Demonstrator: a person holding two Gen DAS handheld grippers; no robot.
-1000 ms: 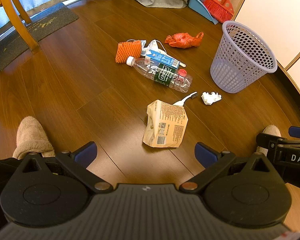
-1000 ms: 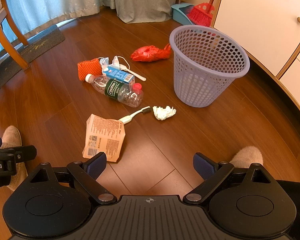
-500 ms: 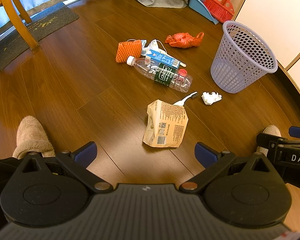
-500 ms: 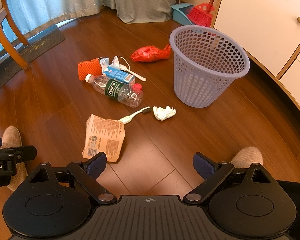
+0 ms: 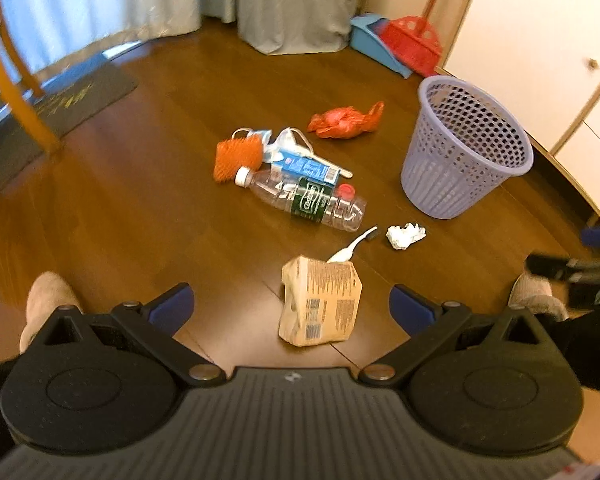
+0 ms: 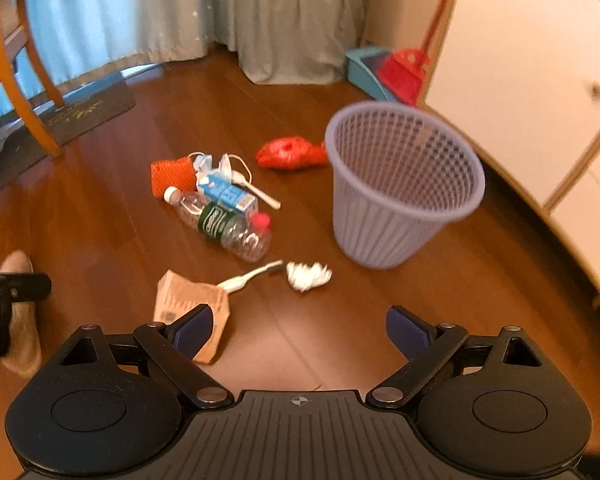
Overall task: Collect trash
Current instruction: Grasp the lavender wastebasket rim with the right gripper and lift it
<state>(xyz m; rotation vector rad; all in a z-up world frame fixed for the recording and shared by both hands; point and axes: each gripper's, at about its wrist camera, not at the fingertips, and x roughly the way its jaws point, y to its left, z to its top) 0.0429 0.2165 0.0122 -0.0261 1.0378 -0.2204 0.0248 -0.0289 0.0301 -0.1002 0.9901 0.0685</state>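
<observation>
Both spread wide, holding nothing: left gripper (image 5: 290,308), right gripper (image 6: 300,330). Crushed brown carton (image 5: 320,306) flat on the floor, dead ahead of left (nearer), long axis pointing away; basket (image 5: 466,148) beyond, rightward.

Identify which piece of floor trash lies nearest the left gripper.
The tan paper bag, lying straight ahead between the open left gripper fingers in its view. The bottle, tissue and other litter lie farther, toward the basket.
</observation>
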